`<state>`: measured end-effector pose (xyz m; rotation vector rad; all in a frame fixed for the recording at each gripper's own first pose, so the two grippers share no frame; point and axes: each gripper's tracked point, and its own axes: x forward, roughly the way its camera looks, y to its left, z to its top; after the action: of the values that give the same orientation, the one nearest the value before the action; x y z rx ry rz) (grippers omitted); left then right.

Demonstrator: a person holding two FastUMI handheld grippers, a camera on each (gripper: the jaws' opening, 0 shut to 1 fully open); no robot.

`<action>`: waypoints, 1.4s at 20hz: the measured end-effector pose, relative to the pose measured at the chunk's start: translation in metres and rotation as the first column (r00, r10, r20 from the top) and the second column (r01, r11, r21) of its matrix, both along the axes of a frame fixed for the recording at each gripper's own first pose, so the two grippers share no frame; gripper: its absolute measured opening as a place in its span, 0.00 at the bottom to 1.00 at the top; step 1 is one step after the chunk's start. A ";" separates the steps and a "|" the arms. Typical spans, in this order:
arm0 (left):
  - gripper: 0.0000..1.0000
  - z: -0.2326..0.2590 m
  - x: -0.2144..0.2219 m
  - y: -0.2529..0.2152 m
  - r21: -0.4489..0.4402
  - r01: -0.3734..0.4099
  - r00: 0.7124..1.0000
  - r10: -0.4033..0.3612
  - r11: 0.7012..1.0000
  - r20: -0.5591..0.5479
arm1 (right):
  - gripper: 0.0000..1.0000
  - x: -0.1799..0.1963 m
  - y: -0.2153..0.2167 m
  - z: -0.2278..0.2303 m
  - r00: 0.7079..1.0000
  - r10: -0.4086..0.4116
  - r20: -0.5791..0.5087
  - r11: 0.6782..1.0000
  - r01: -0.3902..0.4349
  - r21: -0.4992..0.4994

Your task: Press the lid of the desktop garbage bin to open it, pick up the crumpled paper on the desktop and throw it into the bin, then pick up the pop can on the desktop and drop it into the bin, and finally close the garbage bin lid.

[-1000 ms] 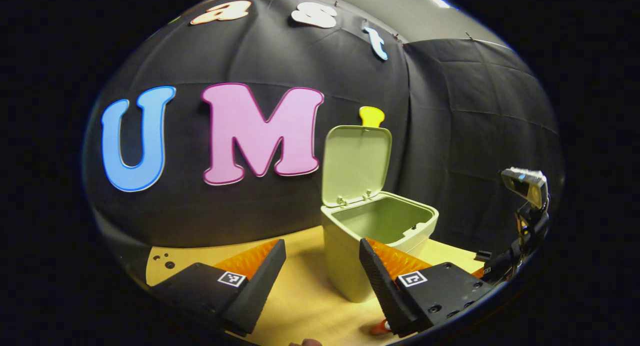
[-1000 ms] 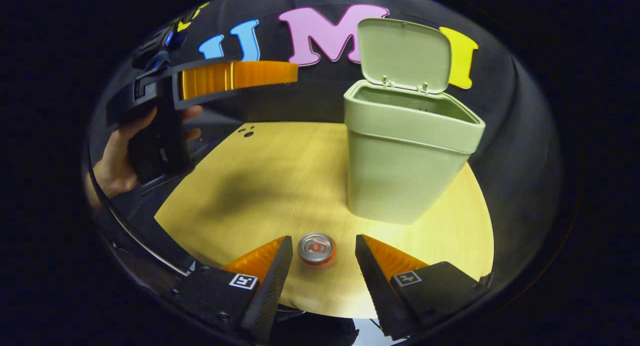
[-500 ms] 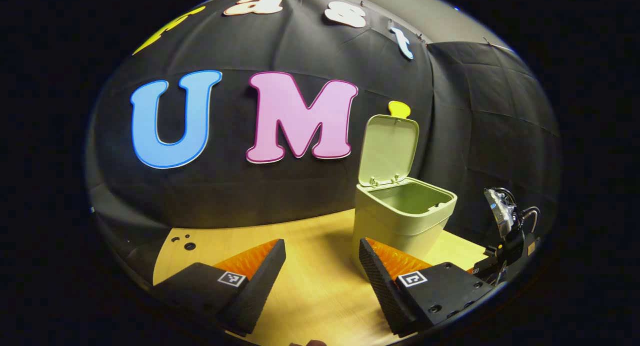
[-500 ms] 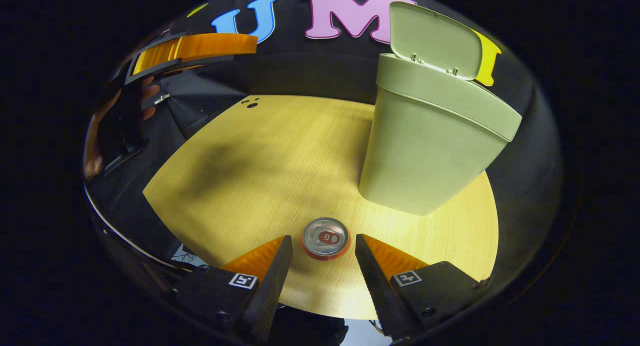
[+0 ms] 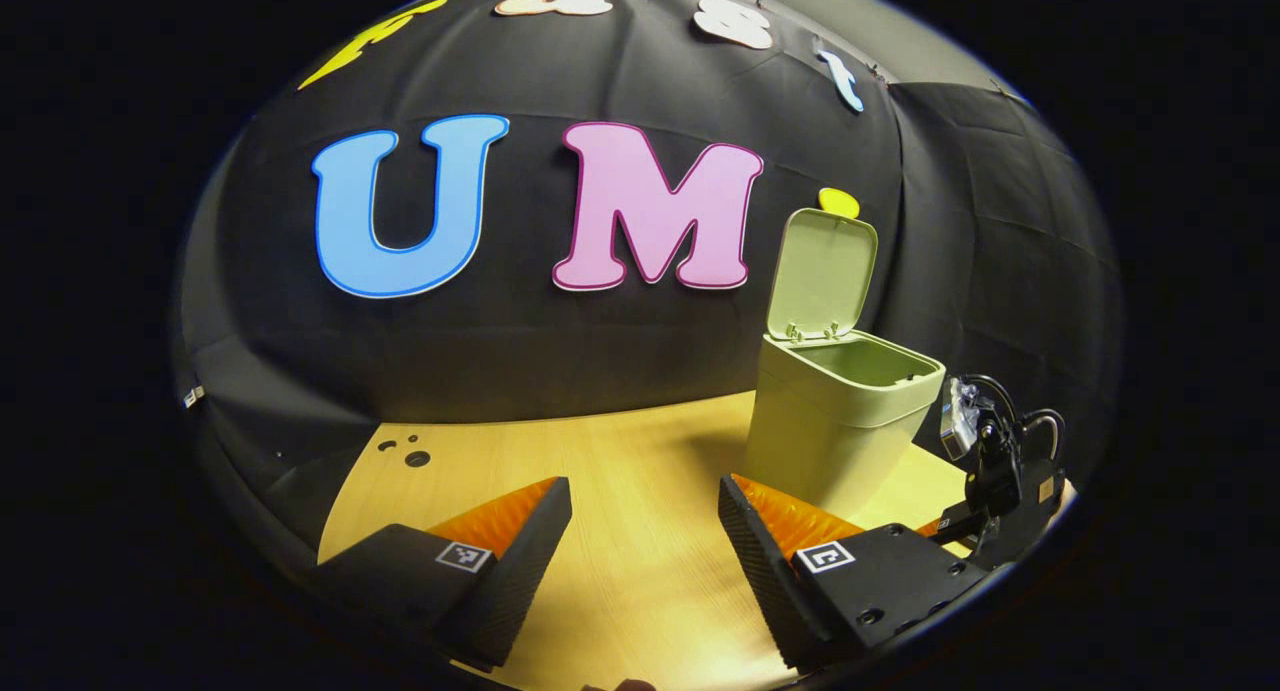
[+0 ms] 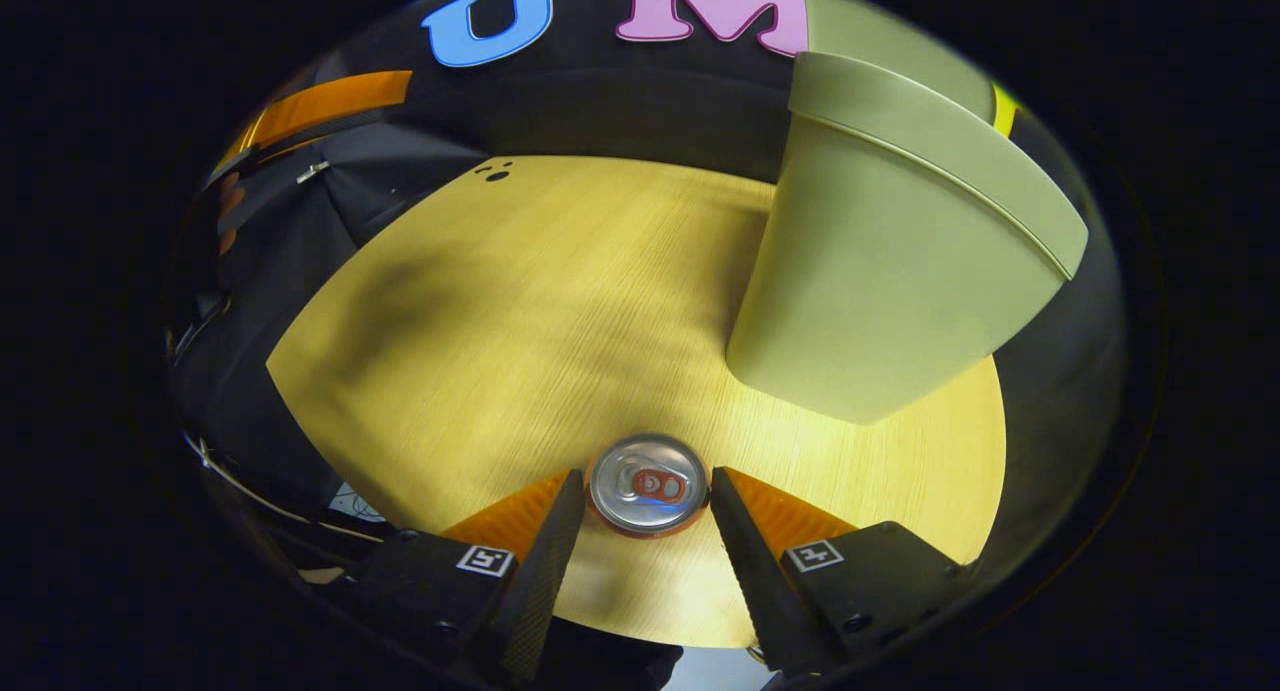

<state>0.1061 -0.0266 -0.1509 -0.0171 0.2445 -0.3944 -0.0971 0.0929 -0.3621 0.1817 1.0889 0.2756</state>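
Note:
A pale green bin (image 5: 840, 421) stands on the wooden table (image 5: 600, 471) with its lid (image 5: 822, 271) raised upright. In the right gripper view the bin (image 6: 890, 251) looms close at the upper right. A pop can (image 6: 648, 485) stands upright, seen from above, right between the tips of my right gripper (image 6: 645, 491), which is open around it; whether the fingers touch it I cannot tell. My left gripper (image 5: 645, 516) is open and holds nothing, above the table left of the bin. The right gripper's body (image 5: 1000, 471) shows at the far right beside the bin.
Three small dark holes (image 5: 405, 451) mark the table's far left corner. The table ends in a curved front edge (image 6: 330, 441). The left gripper's finger (image 6: 330, 106) and a hand (image 6: 230, 211) show at the upper left of the right gripper view.
My right gripper has come down over the can, which now sits between its fingertips. My left gripper has pulled back and to the left, away from the bin.

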 end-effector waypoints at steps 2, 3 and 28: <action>0.95 -0.002 0.000 0.004 -0.004 -0.009 1.000 0.009 1.000 -0.006 | 0.86 0.000 0.002 -0.004 1.000 0.001 -0.017 1.000 -0.001 0.006; 0.95 -0.003 0.000 0.005 -0.007 -0.012 1.000 0.012 1.000 -0.010 | 0.86 0.002 0.002 -0.005 1.000 0.004 -0.020 1.000 -0.004 0.006; 0.95 -0.020 -0.004 -0.002 -0.011 -0.009 0.999 0.009 1.000 -0.050 | 0.84 0.040 -0.037 0.109 0.995 -0.039 0.086 0.998 0.034 0.058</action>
<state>0.1016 -0.0289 -0.1711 -0.0387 0.2917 -0.3864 -0.0572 0.0555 -0.2526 0.2375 0.9907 0.2791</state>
